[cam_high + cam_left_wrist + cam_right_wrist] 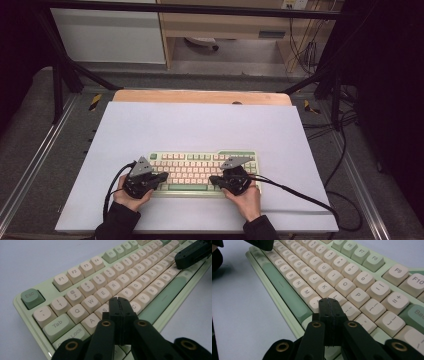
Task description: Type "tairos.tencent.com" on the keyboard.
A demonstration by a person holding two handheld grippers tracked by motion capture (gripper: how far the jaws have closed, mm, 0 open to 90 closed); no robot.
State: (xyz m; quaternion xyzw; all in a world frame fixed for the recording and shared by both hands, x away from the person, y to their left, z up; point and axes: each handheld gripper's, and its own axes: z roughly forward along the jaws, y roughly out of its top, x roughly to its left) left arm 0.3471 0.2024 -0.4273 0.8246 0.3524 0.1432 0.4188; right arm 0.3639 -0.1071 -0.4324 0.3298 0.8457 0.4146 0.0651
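Observation:
A pale green keyboard with cream and green keys lies near the front of the white sheet. My left gripper hovers over its left end, jaws pressed together with nothing between them. In the left gripper view the left gripper has its tips over the keys right of A, on the keyboard. My right gripper is shut too, above the right part of the keyboard. In the right gripper view the right gripper has its tips over the keys below L, on the keyboard. I cannot tell whether either touches a key.
The white sheet covers a wooden table with bare room behind and beside the keyboard. Black cables trail from both grippers off the front. A metal frame and floor cables surround the table.

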